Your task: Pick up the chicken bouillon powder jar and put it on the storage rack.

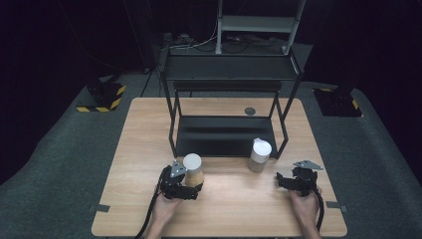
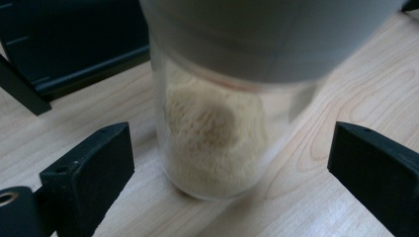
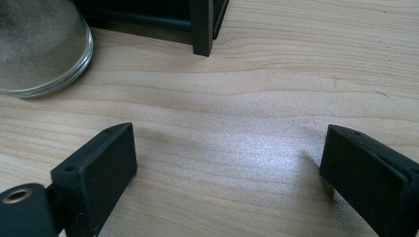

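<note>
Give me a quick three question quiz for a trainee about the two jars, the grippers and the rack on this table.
1. True or false: the left gripper is clamped on the jar of pale powder.
2. Which jar stands nearer the right gripper? A) the white-lidded jar B) the jar of pale powder
3. Fill in: the black rack stands on the ____ table.

Key: 1. False; the jaws stand open on either side, apart from the glass. 2. A. 3. wooden.

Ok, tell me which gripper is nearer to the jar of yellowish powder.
Left. The left gripper sits right at the jar of yellowish powder, its open jaws on either side without touching. The right gripper rests far across the table, beyond the white-lidded jar.
</note>
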A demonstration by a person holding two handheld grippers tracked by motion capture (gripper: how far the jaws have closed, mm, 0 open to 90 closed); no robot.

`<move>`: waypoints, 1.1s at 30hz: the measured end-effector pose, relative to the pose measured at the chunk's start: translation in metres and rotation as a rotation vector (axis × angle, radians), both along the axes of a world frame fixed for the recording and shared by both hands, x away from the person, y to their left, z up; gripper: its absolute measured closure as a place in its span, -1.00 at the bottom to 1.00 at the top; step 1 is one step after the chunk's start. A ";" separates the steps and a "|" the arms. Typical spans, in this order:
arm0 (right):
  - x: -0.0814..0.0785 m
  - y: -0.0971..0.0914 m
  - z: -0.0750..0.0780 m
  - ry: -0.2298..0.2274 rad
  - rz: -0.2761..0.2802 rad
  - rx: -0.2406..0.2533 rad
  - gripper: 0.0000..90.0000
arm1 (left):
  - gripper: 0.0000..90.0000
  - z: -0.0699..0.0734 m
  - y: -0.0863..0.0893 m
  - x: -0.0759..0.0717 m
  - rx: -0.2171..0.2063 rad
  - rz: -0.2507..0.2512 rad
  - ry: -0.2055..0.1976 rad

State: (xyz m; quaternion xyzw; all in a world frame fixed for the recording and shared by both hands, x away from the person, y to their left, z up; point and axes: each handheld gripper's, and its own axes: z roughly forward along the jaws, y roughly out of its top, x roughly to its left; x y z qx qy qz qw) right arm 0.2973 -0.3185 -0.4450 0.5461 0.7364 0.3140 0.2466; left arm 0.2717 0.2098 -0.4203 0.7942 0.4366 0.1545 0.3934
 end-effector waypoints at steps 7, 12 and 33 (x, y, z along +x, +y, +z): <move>0.000 0.000 0.000 0.000 0.000 0.000 -0.86 | -0.83 0.004 -0.003 0.011 -0.024 0.008 0.015; 0.000 0.000 0.000 0.000 0.000 0.000 -0.86 | -0.78 0.006 -0.010 0.015 -0.009 0.017 0.012; 0.000 0.000 0.000 0.000 0.000 0.000 -0.86 | -0.35 0.002 -0.022 0.016 0.014 0.044 -0.033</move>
